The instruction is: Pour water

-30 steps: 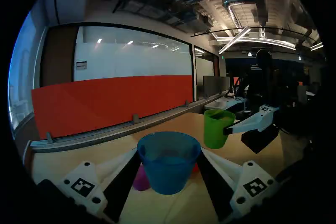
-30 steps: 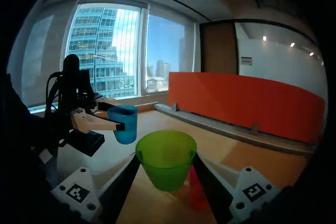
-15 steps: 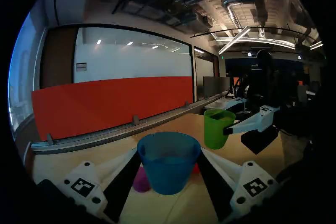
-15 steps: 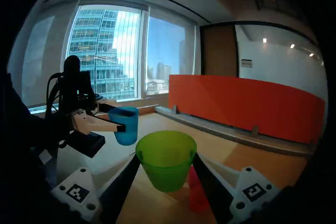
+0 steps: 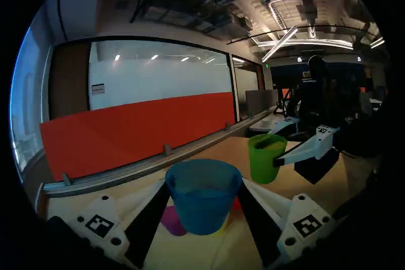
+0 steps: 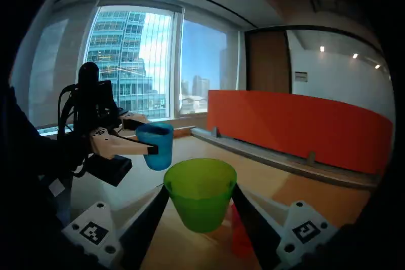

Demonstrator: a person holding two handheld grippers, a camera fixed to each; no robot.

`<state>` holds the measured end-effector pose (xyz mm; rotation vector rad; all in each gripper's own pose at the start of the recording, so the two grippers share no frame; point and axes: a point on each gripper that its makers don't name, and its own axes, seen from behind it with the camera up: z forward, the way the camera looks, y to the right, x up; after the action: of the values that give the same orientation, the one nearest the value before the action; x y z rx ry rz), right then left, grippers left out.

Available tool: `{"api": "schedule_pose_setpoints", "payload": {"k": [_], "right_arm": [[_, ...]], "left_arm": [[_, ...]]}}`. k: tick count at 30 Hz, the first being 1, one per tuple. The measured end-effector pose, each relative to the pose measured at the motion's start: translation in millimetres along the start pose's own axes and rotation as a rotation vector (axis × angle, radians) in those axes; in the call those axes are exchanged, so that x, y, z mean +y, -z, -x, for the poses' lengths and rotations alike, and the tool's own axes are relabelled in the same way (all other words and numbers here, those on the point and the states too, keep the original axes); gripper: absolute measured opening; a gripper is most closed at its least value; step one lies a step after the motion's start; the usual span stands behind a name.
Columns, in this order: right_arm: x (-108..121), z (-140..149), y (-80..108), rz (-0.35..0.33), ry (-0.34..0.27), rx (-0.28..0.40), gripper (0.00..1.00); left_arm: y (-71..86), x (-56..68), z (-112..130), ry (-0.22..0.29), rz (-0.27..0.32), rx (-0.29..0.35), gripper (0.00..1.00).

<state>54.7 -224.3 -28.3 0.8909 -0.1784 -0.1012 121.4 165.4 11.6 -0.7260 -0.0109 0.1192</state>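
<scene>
A pale wooden bench (image 5: 217,151) runs up to a grey metal rail (image 5: 152,161) that carries an upright orange divider panel (image 5: 136,128) along its far edge. On the bench stand a small purple plastic cup (image 5: 173,221) and a translucent red plastic cup (image 6: 239,229).

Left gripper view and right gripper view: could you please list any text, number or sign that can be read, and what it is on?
No text is readable.
Wall notice: too small and blurred.
Square markers on the left gripper and right gripper: coded patterns, no letters.
The blue cup and green cup: no print seen.
</scene>
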Motion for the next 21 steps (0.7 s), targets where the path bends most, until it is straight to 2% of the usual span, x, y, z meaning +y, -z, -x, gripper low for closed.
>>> {"api": "schedule_pose_setpoints", "payload": {"k": [21], "right_arm": [[-19.4,4.2,-11.1,-0.055,0.001,0.001,0.9]], "left_arm": [[-2.5,-7.8,-46.6,-0.253,-0.043,0.012,0.87]]}}
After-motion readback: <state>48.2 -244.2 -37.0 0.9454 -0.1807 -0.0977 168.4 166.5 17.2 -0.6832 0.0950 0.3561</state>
